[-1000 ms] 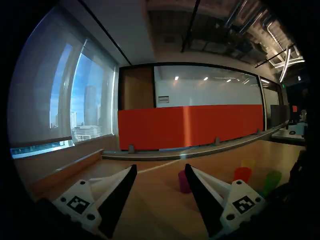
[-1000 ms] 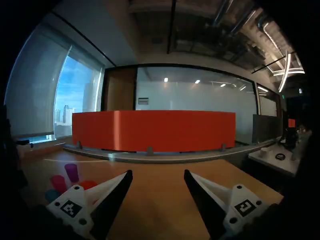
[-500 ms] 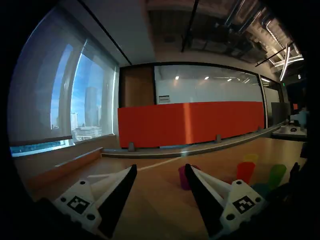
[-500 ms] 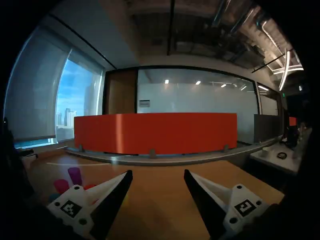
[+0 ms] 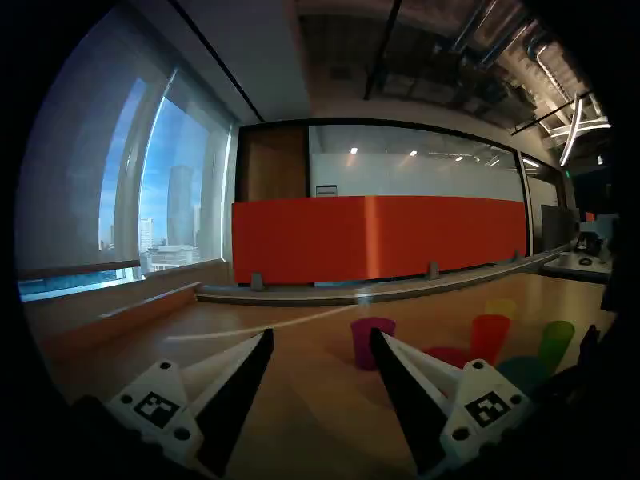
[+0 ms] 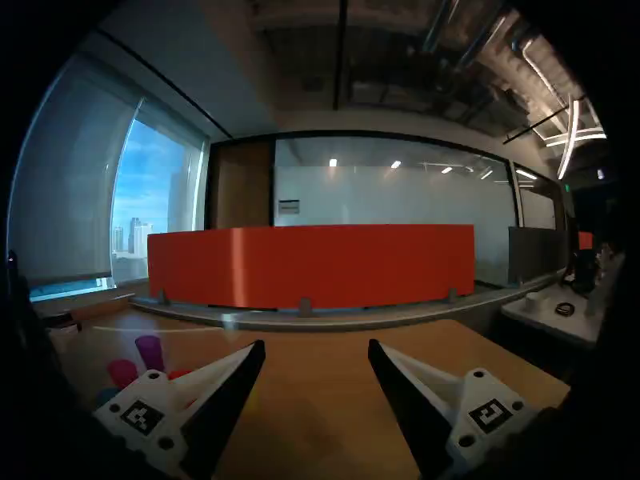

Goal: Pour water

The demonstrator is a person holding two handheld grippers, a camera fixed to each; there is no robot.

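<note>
Several coloured plastic cups stand on the wooden table (image 5: 320, 400). In the left gripper view a purple cup (image 5: 368, 342) sits just beyond my open left gripper (image 5: 320, 346), beside its right finger; a red cup (image 5: 489, 338), a green cup (image 5: 555, 344), a yellow cup (image 5: 501, 307) and a teal cup (image 5: 524, 372) stand to the right. In the right gripper view the purple cup (image 6: 149, 351) and a pink cup (image 6: 122, 373) sit far left of my open right gripper (image 6: 315, 346), which holds nothing.
An orange partition (image 5: 376, 238) and a metal rail (image 5: 384, 293) run along the table's far edge. Windows (image 5: 168, 208) line the left side. A side desk (image 6: 552, 314) with small items stands at the right. Bare tabletop (image 6: 320, 392) lies ahead of the right gripper.
The left gripper has dropped and come closer to the cups, which look bigger and higher in its view. The right gripper has barely moved.
</note>
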